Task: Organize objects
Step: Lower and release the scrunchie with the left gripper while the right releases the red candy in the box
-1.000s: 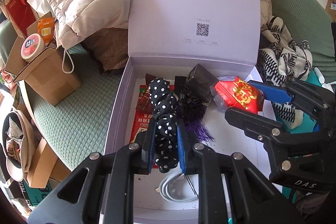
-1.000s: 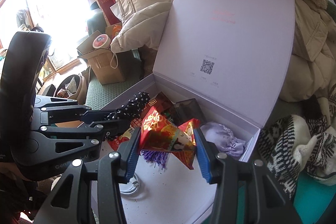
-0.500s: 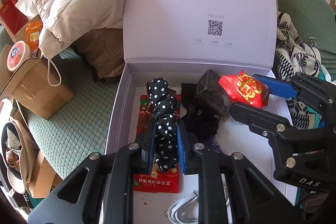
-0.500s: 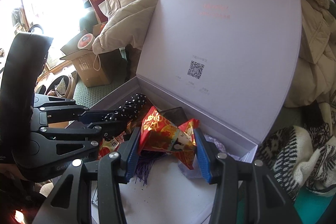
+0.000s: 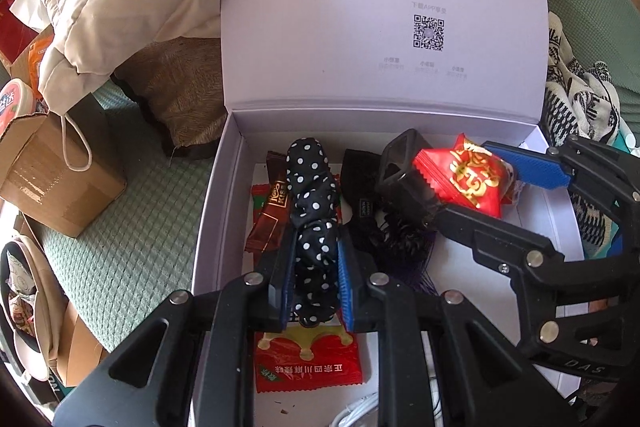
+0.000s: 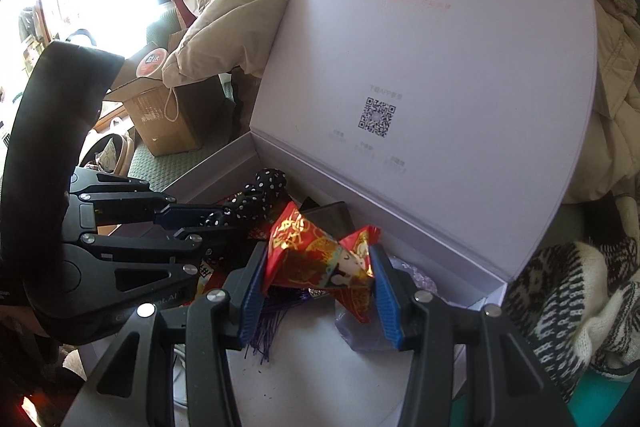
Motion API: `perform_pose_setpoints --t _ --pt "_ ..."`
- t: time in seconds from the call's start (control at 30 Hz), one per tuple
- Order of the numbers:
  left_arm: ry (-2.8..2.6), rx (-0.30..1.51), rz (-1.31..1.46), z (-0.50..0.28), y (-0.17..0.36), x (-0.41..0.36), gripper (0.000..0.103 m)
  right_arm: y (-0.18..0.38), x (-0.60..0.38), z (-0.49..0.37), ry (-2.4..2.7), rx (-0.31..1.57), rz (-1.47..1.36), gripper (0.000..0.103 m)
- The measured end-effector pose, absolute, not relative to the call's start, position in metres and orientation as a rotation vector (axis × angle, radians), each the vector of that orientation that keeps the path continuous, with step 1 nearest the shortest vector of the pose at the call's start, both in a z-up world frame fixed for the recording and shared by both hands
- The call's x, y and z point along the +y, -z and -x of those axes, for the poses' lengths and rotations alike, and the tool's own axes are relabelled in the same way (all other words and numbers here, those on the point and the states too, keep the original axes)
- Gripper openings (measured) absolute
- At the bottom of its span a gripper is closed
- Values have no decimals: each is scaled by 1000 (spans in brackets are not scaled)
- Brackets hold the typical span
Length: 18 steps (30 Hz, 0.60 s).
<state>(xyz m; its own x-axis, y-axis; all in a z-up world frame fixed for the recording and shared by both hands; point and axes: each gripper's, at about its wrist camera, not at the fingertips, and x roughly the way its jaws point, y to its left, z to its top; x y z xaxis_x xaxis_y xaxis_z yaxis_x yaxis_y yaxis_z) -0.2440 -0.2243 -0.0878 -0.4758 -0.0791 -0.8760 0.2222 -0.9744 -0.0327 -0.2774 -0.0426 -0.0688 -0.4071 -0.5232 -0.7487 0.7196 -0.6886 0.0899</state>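
Left wrist view: the left gripper (image 5: 314,279), angled steeply downward over the open lilac gift box (image 5: 218,195), is clamped on a black polka-dot scrunchie (image 5: 314,211) above red snack packets (image 5: 308,363).

Right wrist view: the right gripper (image 6: 318,291), tilted down into the same box, pinches a red and gold candy packet (image 6: 316,255) between blue pads (image 6: 382,295), beside the left gripper.

Over the open lavender box (image 5: 216,195), the left gripper (image 5: 314,281) clamps a black polka-dot scrunchie (image 5: 314,203); beside it the right gripper (image 5: 476,187) grips a red gold-printed packet (image 5: 464,175)
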Motion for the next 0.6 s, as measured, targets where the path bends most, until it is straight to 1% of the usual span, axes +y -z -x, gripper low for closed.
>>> perform_pose_setpoints --t 0.3,0.37,0.43,0.6 --pt "2531 219 -1515 247 93 -225 18 71 -44 281 2135 343 -1054 50" --pt "2525 228 -1516 247 94 -226 20 71 -44 280 2135 354 -1060 51" --pt "2518 230 -1513 246 93 -227 28 71 -45 280 2136 366 -1065 51" --pt "2523 218 -1484 242 87 -226 34 68 -43 276 2142 375 -1081 52"
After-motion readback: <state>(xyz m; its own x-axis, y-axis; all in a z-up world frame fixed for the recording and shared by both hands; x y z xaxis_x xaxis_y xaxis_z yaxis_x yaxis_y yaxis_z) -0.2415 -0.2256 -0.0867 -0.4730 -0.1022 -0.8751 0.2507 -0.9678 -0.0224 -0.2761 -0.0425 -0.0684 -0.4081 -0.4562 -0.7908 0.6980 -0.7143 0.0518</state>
